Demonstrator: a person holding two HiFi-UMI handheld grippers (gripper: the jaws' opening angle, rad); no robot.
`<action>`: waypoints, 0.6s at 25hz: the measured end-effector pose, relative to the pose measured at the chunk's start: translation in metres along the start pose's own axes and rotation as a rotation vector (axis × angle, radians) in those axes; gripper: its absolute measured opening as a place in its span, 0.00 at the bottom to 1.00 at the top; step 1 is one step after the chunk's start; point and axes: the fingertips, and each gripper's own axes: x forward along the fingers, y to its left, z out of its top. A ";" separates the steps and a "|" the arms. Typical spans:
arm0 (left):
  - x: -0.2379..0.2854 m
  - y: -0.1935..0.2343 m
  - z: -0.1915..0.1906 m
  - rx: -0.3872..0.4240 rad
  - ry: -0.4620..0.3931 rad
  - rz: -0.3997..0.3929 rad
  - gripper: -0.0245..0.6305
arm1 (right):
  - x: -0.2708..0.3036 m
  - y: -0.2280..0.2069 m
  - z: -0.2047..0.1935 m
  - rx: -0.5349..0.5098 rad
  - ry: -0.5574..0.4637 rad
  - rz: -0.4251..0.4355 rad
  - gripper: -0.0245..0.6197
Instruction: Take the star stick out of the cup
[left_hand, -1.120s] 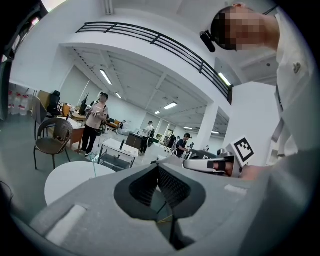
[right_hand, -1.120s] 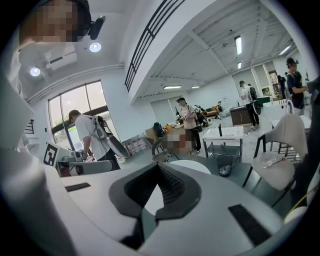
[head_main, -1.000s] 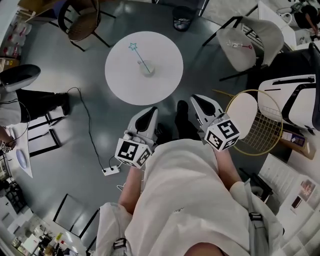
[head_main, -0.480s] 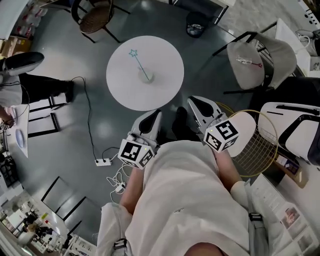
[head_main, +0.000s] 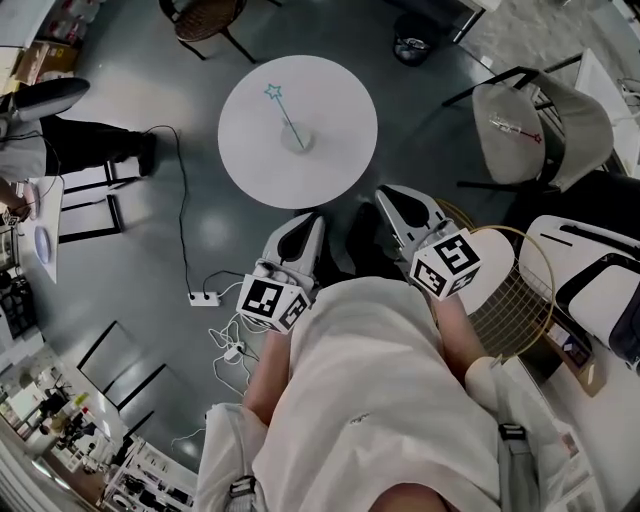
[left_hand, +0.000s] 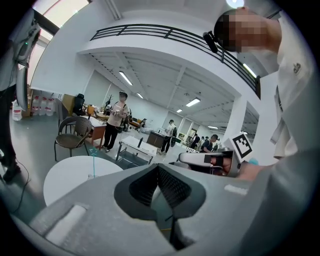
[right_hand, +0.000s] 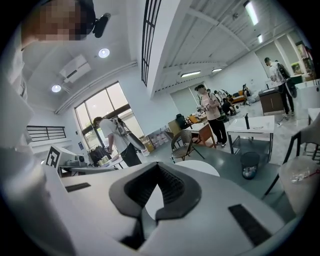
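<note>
A small cup (head_main: 297, 140) stands near the middle of a round white table (head_main: 335, 110). The star stick (head_main: 282, 113) leans out of it, its blue star up and to the left. In the left gripper view the stick (left_hand: 93, 162) shows thin above the table (left_hand: 70, 177). Both grippers are held close to the person's body, short of the table. My left gripper (head_main: 313, 220) is shut and holds nothing. My right gripper (head_main: 384, 194) is also shut and holds nothing. Their jaws (left_hand: 159, 169) (right_hand: 159, 169) point toward the table.
A grey chair (head_main: 545, 125) stands right of the table, a brown chair (head_main: 205, 15) at the far left, a bin (head_main: 412, 50) beyond. A racket (head_main: 515, 290) lies at the right. A power strip (head_main: 200, 297) with cable lies on the floor left. People stand in the background.
The view has shifted, and the table now sits slightly nearer and larger. Both grippers stay shut and in about the same place by the body.
</note>
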 end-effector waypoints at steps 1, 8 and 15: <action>0.001 0.002 0.000 0.005 0.005 0.008 0.05 | 0.001 0.001 0.000 0.001 -0.001 0.005 0.05; 0.005 0.018 0.004 0.040 0.020 0.007 0.05 | 0.007 -0.002 0.001 -0.010 0.001 -0.008 0.05; 0.019 0.040 0.008 0.043 0.035 -0.023 0.05 | 0.018 -0.003 0.014 -0.023 -0.014 -0.055 0.05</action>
